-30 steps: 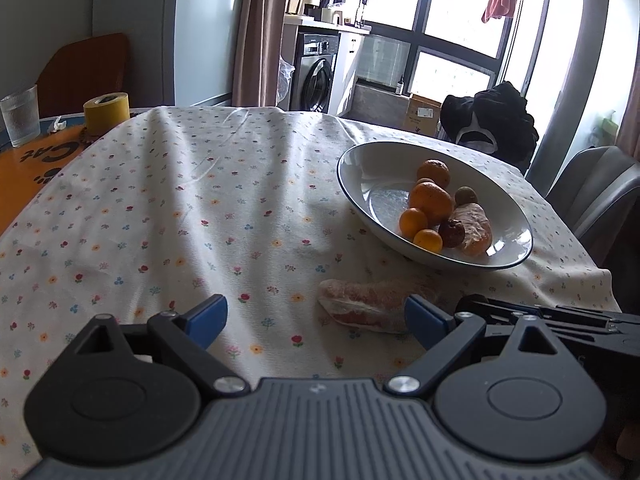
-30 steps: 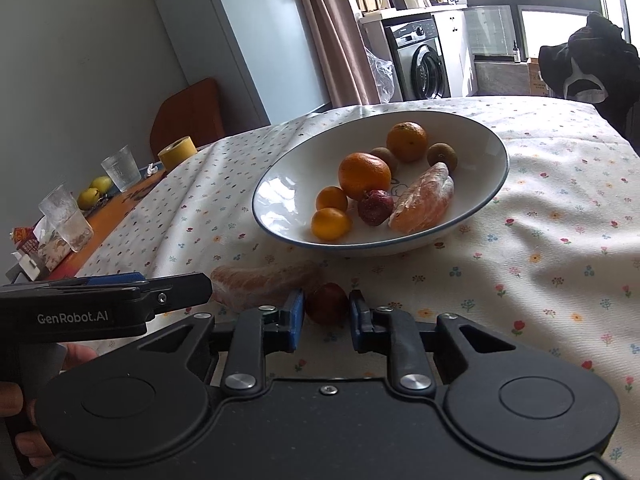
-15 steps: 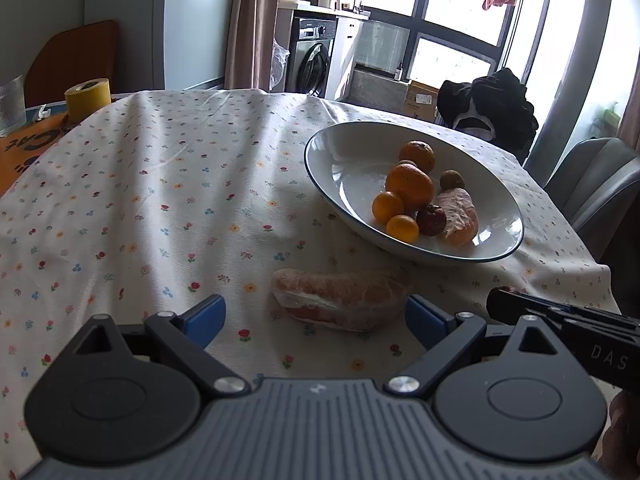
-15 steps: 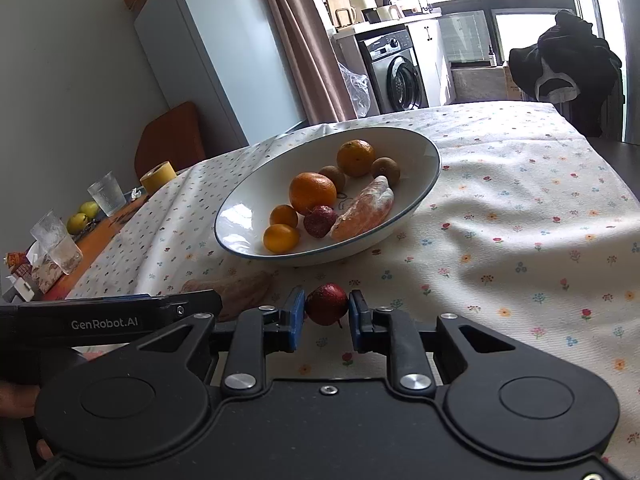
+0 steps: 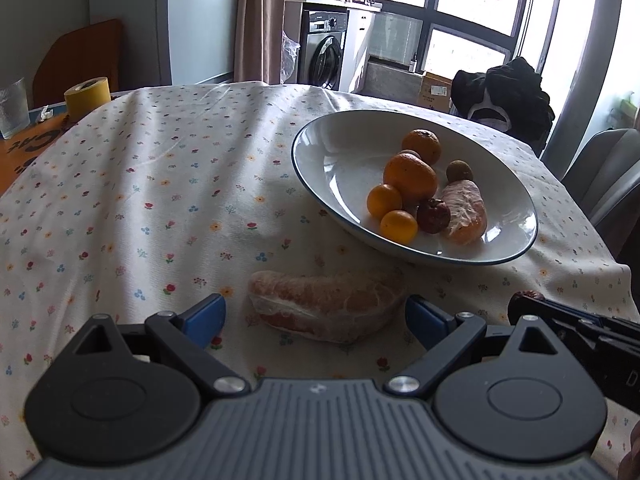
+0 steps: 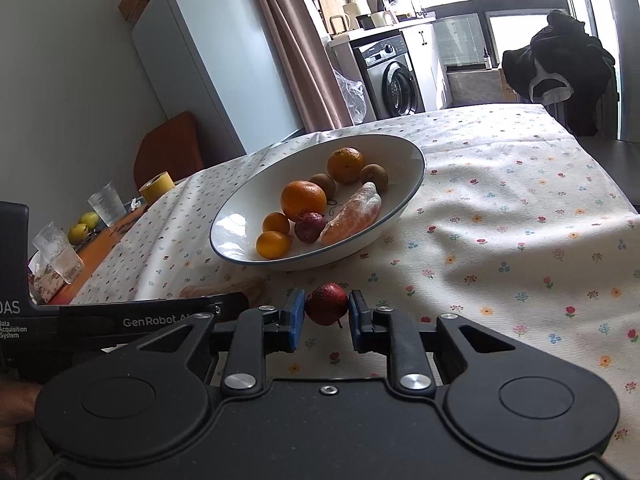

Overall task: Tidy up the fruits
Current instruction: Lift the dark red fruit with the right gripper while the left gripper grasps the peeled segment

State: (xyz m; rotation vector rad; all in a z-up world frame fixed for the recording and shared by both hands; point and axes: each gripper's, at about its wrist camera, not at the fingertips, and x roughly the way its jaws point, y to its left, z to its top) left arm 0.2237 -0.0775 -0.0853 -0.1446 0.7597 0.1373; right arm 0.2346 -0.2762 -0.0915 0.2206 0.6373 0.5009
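Note:
A white bowl [image 5: 320, 160] with a dark rim holds oranges, small brown fruits, a dark red fruit and a peeled citrus segment [image 5: 464, 212]. On the floral cloth before it lies a second peeled segment [image 5: 324, 306], between the wide-apart fingers of my open left gripper [image 5: 316, 316]. My right gripper [image 6: 325, 314] is shut on a small dark red fruit [image 6: 326, 303], held above the cloth just in front of the bowl [image 6: 400, 152]. That red fruit [image 5: 524, 300] shows at the right edge of the left wrist view.
A yellow tape roll [image 5: 87, 94] and a glass [image 5: 12, 108] stand at the far left on an orange mat. More glasses [image 6: 58, 252] and yellow-green fruits [image 6: 82, 230] sit left. A grey chair [image 5: 604, 176] stands right of the table.
The left gripper has come closer to the peeled segment, which now lies between its fingers. The right gripper has lifted with the red fruit and drawn back slightly from the bowl.

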